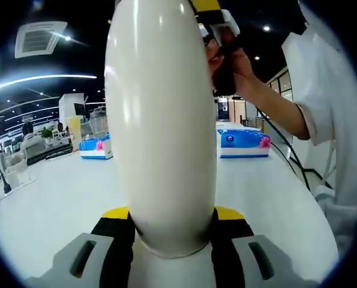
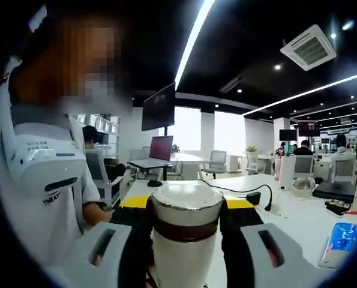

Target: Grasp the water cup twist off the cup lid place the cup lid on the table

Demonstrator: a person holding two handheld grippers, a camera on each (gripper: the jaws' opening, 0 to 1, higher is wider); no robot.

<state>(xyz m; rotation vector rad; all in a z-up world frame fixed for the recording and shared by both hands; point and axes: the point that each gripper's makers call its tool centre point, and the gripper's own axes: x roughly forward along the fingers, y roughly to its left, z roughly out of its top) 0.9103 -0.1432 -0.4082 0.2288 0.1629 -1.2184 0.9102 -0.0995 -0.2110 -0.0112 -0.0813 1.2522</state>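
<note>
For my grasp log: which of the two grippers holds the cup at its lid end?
The right gripper: its jaws close on the cup lid. The left gripper clamps the plain white cup body.

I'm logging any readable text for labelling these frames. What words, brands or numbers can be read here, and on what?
Nothing reads with certainty.
White shirt: small dark print on the chest and sleeve, too blurred to read.
Blue tissue packs on the white table: printing too small to read.
Blue packet: print unreadable.
White water cup and its lid: no markings visible.
</note>
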